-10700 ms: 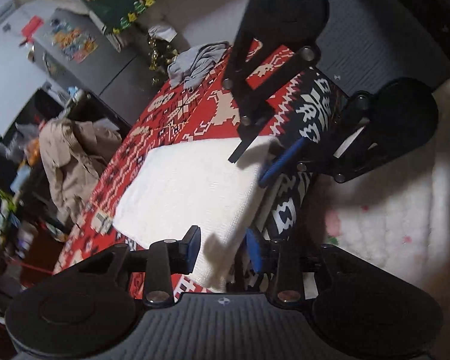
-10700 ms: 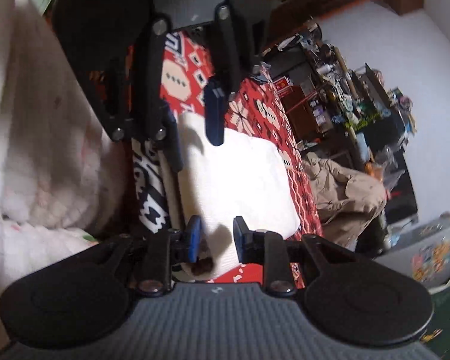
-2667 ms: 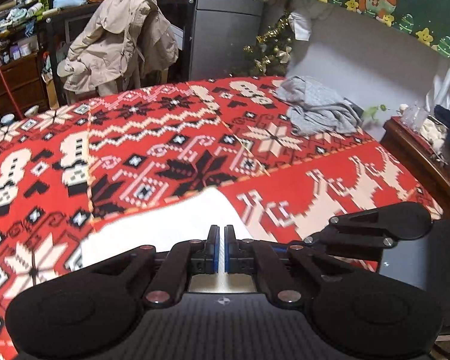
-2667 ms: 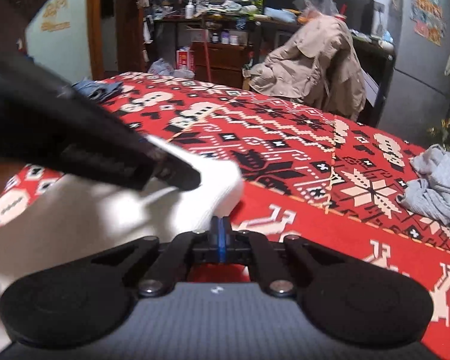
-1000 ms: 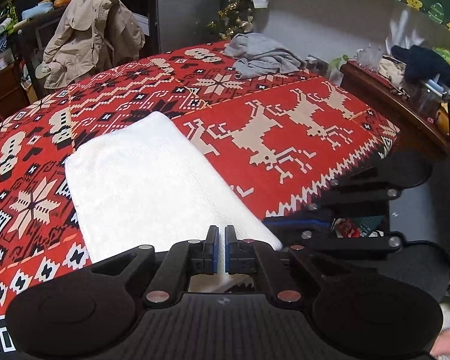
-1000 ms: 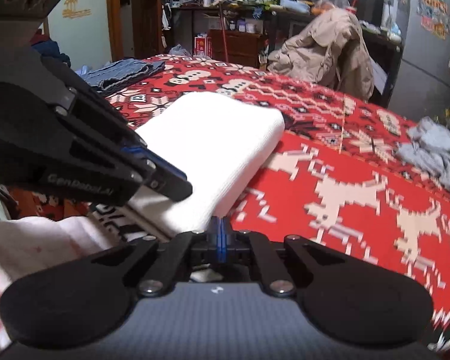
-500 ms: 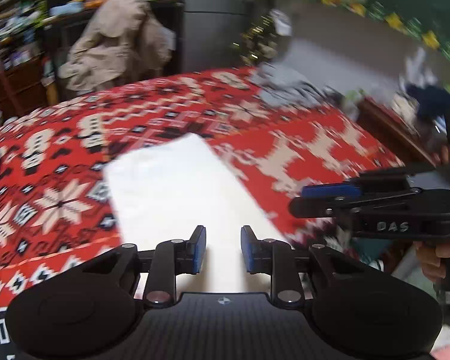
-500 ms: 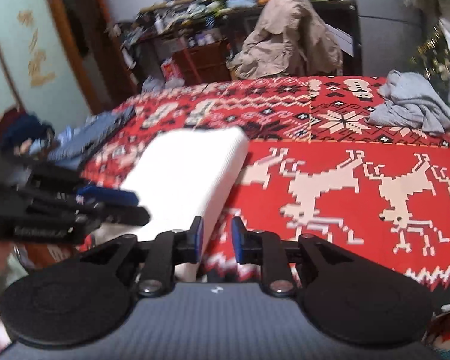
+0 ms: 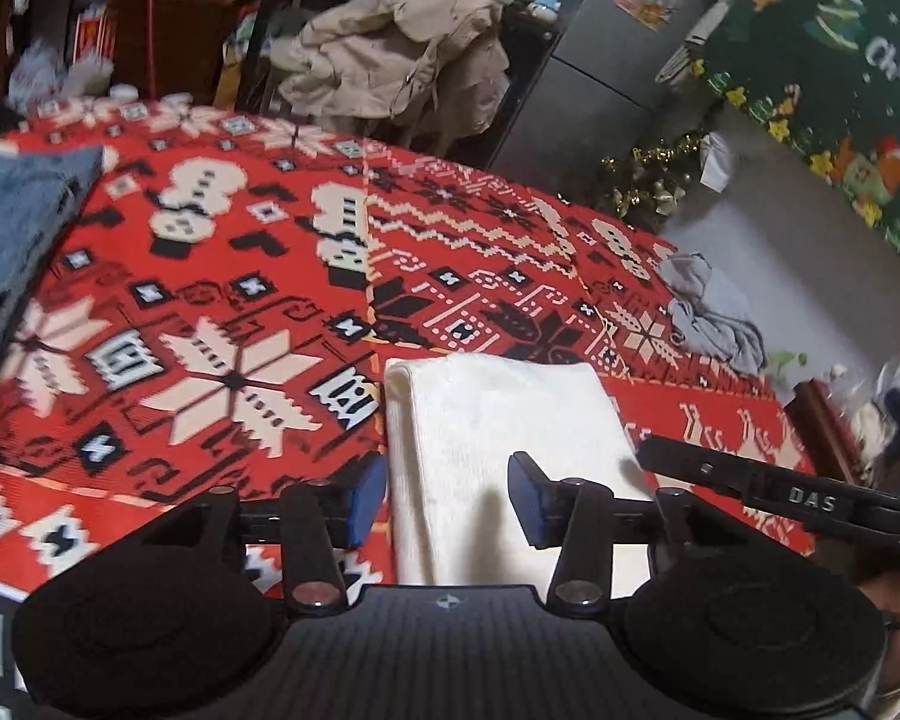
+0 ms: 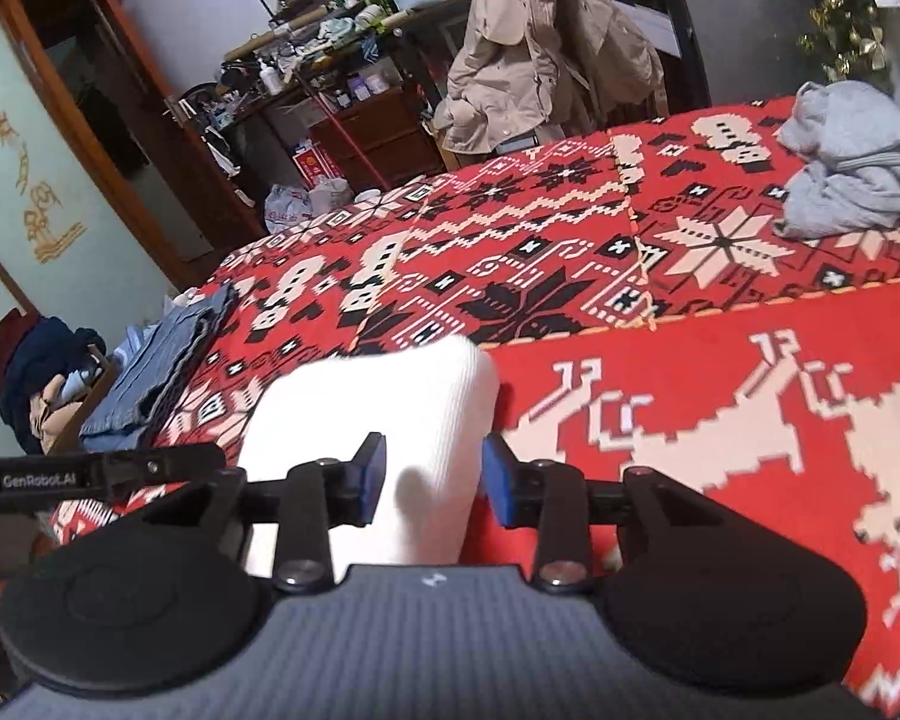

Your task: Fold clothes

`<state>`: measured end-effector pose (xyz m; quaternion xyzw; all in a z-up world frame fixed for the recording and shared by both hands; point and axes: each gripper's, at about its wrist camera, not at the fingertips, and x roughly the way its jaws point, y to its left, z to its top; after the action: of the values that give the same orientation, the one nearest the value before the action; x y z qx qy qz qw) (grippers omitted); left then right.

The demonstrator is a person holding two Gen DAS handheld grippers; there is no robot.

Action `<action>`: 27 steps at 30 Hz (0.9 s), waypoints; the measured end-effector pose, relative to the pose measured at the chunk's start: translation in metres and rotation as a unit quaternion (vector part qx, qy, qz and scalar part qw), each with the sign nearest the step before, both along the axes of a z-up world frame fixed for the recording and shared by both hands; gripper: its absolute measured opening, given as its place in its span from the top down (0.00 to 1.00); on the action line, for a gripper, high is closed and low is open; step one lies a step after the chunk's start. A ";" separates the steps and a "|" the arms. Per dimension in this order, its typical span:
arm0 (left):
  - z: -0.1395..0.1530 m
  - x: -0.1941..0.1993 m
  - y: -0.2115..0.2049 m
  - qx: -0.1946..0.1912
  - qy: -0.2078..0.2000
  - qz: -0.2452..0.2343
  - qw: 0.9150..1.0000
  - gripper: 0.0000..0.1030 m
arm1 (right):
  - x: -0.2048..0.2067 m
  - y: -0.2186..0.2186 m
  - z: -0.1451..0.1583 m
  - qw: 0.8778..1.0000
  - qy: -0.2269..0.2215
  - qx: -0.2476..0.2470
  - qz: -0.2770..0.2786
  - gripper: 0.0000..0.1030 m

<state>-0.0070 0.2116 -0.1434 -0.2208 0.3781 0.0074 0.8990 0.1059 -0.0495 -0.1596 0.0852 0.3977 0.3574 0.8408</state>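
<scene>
Both tongs, clenched on the white folded garment (image 9: pixel 498 438) a second ago, are now opening. The left tongs (image 9: pixel 447 501) and right tongs (image 10: pixel 431 474) grasp nothing. The garment lies released on the red patterned bed (image 9: pixel 222 312), likely finished; the grey garment (image 10: pixel 852 180) awaits.

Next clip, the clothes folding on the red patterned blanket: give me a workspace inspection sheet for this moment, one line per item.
Surface: red patterned blanket, spread flat.
Job's things: folded white garment lying at the near edge; folded jeans at the left edge; crumpled grey garment at the far right, unfolded.
Clutter: dark clothes pile beside the blanket, on the left.
Grippers: left gripper and right gripper both opening, pads clear of the white garment.
Cables: nothing seen.
Surroundings: beige jacket draped behind; grey fridge; crowded shelves; green Christmas banner.
</scene>
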 end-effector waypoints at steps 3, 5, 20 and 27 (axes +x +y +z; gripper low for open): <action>-0.010 0.012 0.006 -0.014 0.010 0.007 1.000 0.55 | 0.017 0.013 -0.006 1.000 0.007 0.001 -0.008 0.54; -0.016 0.019 0.012 -0.032 0.015 0.014 0.999 0.55 | 0.029 0.020 -0.011 1.000 0.015 0.004 -0.015 0.54; -0.031 0.040 0.033 -0.093 -0.006 0.032 0.995 0.76 | 0.061 0.042 -0.032 0.997 0.047 0.022 -0.061 0.79; -0.033 0.038 0.039 -0.109 -0.013 0.039 0.993 0.78 | 0.046 0.037 -0.033 0.993 0.028 0.055 -0.105 0.85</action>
<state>0.0308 0.2508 -0.1760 -0.3320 0.3556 -0.0015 0.8737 0.1520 -0.0127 -0.1925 0.1826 0.3894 0.2859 0.8563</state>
